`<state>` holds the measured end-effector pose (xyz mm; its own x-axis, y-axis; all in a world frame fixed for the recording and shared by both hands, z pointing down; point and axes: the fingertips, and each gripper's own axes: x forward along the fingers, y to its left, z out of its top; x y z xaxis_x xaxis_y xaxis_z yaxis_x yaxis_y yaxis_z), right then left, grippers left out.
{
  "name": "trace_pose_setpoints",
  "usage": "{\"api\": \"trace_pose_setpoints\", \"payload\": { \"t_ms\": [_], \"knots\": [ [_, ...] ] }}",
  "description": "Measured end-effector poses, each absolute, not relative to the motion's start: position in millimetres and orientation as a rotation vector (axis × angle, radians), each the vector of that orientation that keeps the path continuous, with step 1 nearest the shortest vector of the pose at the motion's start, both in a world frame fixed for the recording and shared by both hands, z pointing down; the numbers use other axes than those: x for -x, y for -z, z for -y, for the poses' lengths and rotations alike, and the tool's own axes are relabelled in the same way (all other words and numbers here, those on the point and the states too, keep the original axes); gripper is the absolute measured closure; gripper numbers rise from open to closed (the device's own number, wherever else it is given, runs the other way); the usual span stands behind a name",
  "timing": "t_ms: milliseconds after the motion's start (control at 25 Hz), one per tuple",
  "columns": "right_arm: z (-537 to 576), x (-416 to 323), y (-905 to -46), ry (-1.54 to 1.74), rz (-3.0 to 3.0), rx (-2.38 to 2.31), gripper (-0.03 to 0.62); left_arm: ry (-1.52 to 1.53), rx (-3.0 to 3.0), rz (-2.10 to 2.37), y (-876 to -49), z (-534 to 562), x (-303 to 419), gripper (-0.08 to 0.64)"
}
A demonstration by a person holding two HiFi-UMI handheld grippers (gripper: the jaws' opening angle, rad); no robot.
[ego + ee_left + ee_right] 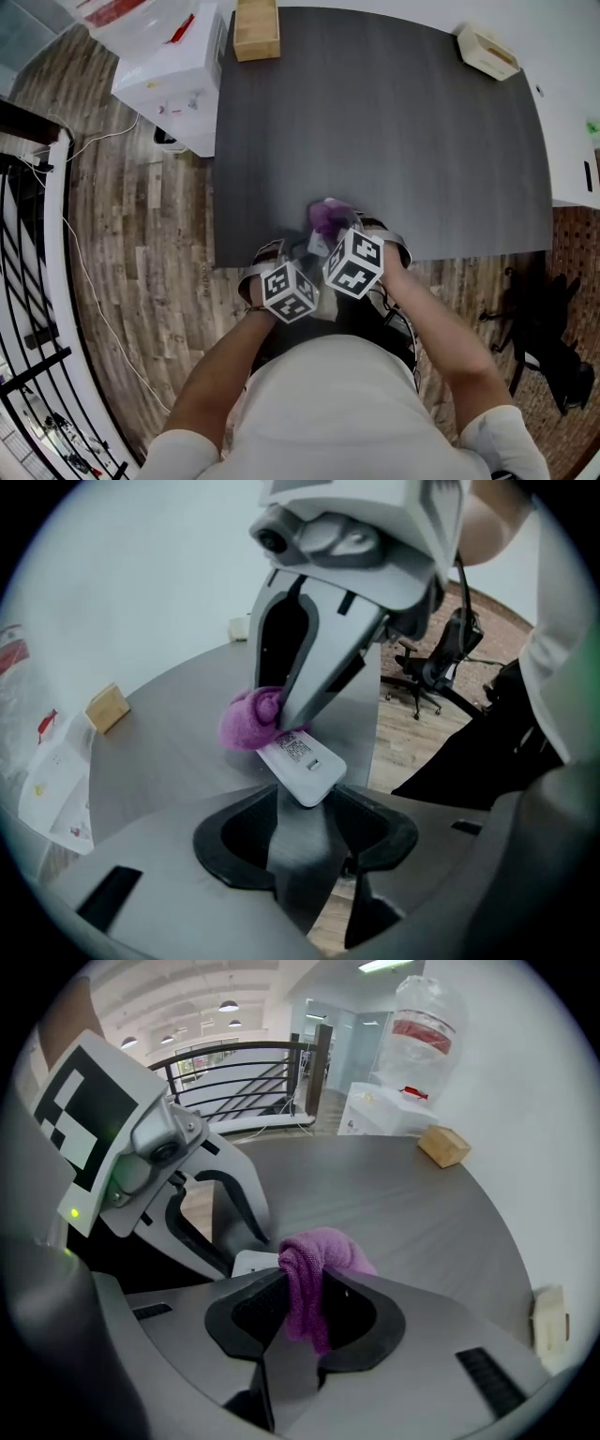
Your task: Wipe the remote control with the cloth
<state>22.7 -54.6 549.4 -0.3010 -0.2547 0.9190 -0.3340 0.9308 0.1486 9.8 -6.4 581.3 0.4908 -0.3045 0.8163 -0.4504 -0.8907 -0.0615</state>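
Observation:
The white remote control [302, 765] is held out over the near edge of the dark table [394, 131], label side showing in the left gripper view. My left gripper [305, 803] is shut on its near end. The purple cloth [314, 1269] is bunched between the jaws of my right gripper [305, 1290], which is shut on it. In the left gripper view the cloth [250, 720] rests against the remote's far end under the right gripper [314, 658]. In the head view both grippers sit close together, left [302, 258] and right [330, 232], with the cloth [326, 217] just past them.
A wooden box [256, 28] and a cream holder [487, 50] stand at the table's far edge. A white appliance [173, 70] is on the floor at the left, beside a black railing [28, 281]. A black office chair [548, 352] stands at the right.

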Motion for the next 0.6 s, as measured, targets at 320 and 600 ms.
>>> {"api": "trace_pose_setpoints", "payload": {
  "t_ms": [320,600],
  "knots": [
    [9.6,-6.9,-545.6,-0.288,2.028,-0.469,0.485,-1.302,-2.51,0.723,-582.7,6.6,-7.4,0.371],
    [-1.6,-4.6,-545.8,-0.617,2.084,-0.487,0.485,-1.296,-2.5,0.744,-583.5,4.8,-7.3,0.385]
  ]
}}
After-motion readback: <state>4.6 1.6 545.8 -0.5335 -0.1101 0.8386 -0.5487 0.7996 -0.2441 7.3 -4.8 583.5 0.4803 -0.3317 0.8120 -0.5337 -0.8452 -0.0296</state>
